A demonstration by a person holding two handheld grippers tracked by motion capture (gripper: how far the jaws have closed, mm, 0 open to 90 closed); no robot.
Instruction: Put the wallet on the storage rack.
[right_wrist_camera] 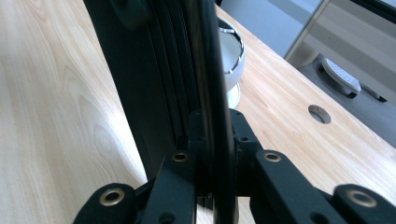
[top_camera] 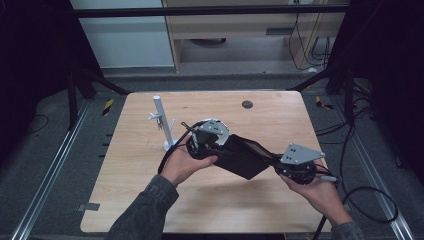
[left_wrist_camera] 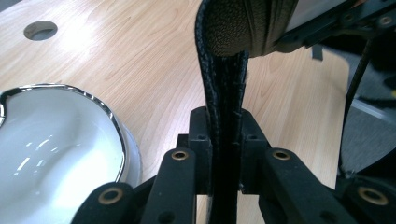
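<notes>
- Wallet (top_camera: 243,156), a black leather-like one, is lifted above the table (top_camera: 280,120), near its middle, and hangs between the two hand-held grippers.
- Left hand-held gripper (top_camera: 220,146) is clamped on one end of the wallet; in the left gripper view its jaws press from both sides on a stitched black edge (left_wrist_camera: 223,93) that rises between them.
- Right hand-held gripper (top_camera: 278,161) is clamped on the opposite end; in the right gripper view its jaws squeeze a thin dark flap (right_wrist_camera: 210,84), and beside it several layers of the wallet stand like pages.
- My judgement: the picking up is done, and the work now is opening or spreading the wallet. It looks partly open, because the two ends are held apart and the layers are separated.
- What is left, I think, is to open it fully, or to set it down on the table; the pictures do not tell which one.
- White bowl (left_wrist_camera: 56,140) with a shiny rim stands on the table just beside the left hand-held gripper, and a white stand (top_camera: 162,122) is behind it. Both are not touched.
</notes>
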